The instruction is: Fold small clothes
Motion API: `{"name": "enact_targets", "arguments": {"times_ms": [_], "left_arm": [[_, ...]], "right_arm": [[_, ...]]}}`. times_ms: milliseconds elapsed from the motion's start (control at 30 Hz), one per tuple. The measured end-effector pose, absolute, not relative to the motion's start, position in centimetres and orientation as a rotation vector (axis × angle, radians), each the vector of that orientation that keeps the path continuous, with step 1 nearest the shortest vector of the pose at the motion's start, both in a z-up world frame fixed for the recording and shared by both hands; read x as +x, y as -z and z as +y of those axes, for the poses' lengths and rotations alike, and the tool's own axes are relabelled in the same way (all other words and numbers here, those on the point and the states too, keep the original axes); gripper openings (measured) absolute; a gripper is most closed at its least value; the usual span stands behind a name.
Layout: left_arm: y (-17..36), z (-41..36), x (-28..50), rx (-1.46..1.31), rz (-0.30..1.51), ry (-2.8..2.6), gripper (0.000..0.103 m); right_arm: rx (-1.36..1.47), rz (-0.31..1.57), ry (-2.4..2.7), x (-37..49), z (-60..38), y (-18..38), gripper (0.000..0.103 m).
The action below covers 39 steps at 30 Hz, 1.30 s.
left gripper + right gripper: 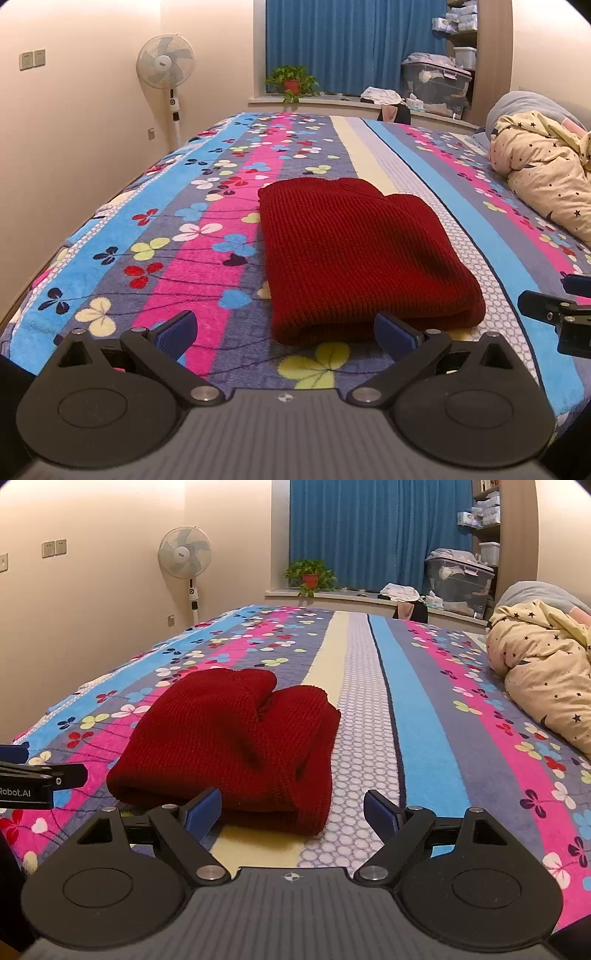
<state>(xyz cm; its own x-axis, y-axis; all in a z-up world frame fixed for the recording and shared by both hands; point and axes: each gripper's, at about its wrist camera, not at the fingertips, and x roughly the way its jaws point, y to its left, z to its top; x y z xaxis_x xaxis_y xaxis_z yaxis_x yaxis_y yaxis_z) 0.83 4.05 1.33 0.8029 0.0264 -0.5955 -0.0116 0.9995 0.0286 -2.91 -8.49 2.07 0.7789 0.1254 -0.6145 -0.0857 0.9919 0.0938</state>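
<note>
A dark red knitted garment (362,254) lies folded into a thick rectangle on the striped flowered bedspread (166,236). It also shows in the right wrist view (236,746). My left gripper (284,332) is open and empty, just in front of the garment's near folded edge. My right gripper (291,812) is open and empty, at the garment's near right corner. Each gripper's side shows at the edge of the other's view: the right gripper (554,314), the left gripper (37,779).
A bundled cream quilt with stars (546,173) lies on the bed at the right. A standing fan (166,62) is by the left wall. A potted plant (291,83), loose clothes and storage boxes (436,83) sit on the window ledge behind the bed.
</note>
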Motion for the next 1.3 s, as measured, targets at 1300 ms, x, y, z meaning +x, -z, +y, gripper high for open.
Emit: {"name": "enact_targets", "arguments": {"times_ms": [1300], "left_arm": [[-0.79, 4.05, 0.78, 0.025, 0.651, -0.017, 0.102]], "right_arm": [[0.058, 0.671, -0.119, -2.98, -8.25, -1.93, 0.088]]}}
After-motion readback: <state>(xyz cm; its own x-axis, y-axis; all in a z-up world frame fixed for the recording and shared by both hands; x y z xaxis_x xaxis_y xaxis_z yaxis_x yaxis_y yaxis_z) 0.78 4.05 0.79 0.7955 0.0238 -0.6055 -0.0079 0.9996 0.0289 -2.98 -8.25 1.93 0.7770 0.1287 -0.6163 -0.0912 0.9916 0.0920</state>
